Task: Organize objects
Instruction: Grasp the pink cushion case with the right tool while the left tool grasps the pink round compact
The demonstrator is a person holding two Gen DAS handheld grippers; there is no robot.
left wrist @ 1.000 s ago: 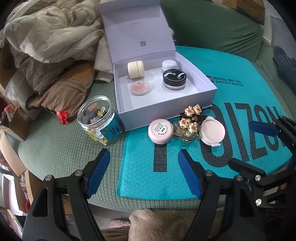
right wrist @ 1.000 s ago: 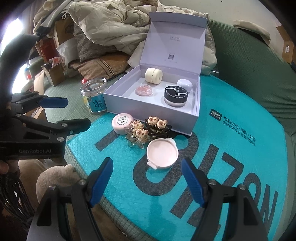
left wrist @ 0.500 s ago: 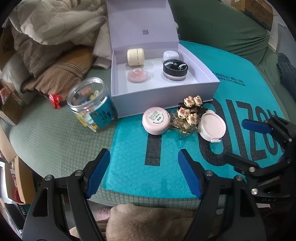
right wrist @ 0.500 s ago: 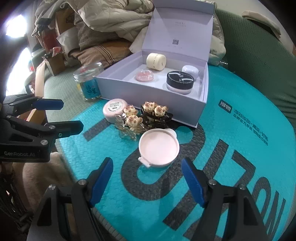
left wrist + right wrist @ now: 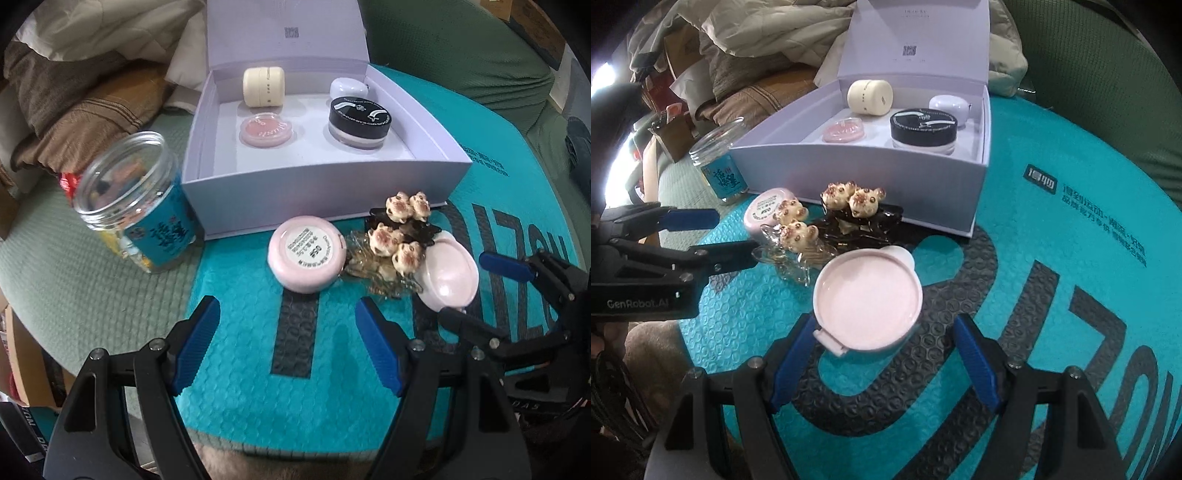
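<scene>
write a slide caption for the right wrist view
Open right gripper straddles a pink compact on the teal mailer, before the open gift box.

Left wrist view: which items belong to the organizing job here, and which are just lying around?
Job items:
- white box
- pink compact
- pink lid, between the open right tongs
- bear hair clips
- glass jar

Lying about:
- crumpled bedding
- teal mailer underneath
</scene>
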